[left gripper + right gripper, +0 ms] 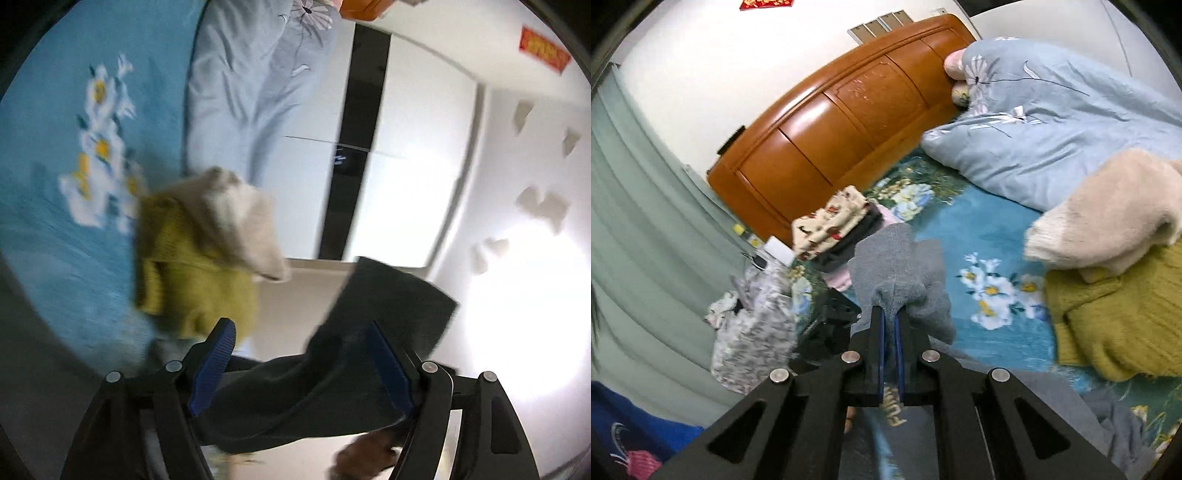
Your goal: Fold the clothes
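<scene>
My right gripper point(889, 317) is shut on a grey knit garment point(901, 273), which bunches up above its fingertips over the blue floral bedsheet point(990, 229). My left gripper point(301, 330) is open, and a dark grey cloth point(369, 332) drapes loosely across its blue pads point(388, 365) without being pinched. A folded mustard-green sweater point(1115, 325) with a cream fluffy garment point(1115, 206) on top lies on the bed to the right; both show in the left wrist view, the sweater point(192, 273) under the cream garment point(240, 214).
A light blue duvet point(1052, 122) lies against the wooden headboard point(842, 122). A folded stack of printed clothes point(834, 225) and a grey patterned pile point(757, 325) sit at the bed's left edge, by a green curtain point(646, 221). A white wardrobe point(406, 147) stands beyond the bed.
</scene>
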Motion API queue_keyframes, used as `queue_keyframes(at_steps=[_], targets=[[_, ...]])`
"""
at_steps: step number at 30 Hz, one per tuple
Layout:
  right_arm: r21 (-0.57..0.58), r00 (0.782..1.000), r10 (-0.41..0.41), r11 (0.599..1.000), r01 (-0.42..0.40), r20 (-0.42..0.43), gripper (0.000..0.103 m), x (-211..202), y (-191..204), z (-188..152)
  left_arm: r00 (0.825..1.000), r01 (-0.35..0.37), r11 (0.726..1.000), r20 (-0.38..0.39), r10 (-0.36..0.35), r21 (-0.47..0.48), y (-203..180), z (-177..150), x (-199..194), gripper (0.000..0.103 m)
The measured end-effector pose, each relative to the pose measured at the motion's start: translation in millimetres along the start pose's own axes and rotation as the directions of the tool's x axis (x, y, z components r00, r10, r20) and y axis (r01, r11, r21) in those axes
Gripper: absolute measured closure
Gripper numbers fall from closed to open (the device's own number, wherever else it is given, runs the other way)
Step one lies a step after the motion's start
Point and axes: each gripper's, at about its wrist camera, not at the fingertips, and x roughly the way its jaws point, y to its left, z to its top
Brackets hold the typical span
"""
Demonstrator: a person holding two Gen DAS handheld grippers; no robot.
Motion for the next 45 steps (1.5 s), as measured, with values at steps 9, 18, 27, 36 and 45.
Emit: queue_keyframes(at_steps=[9, 18, 27, 36, 45], targets=[[0.049, 1.000, 0.012, 0.999, -0.011, -0.023, 0.098, 16, 2, 10, 0.980, 0.201, 0.979, -0.006, -0.201, -0.034, -1, 1, 8, 0.026], [0.082, 0.998, -0.002, 0.997, 0.007, -0.063, 0.098, 49, -6, 25, 0.991, 0.127, 0.992, 0.050, -0.127, 0.014, -5, 1, 0, 0.060], [0.011, 0.977, -0.045, 0.999, 0.048, -0.210, 0.098, 142, -19, 47, 0.960, -0.187, 0.974, 0.232, 0.155, 0.127, -22, 40, -58, 0.093], [-0.131, 0.903, -0.123, 0.989, 0.074, -0.412, 0.098, 288, -41, 59, 0.731, -0.599, 0.799, 0.440, 0.521, 0.048, -9, 89, -100, 0.095], [-0.176, 0.864, -0.199, 0.976, 0.131, -0.462, 0.098, 387, -52, 49, 0.520, -0.781, 0.622, 0.495, 0.696, -0.055, 17, 132, -103, 0.095]])
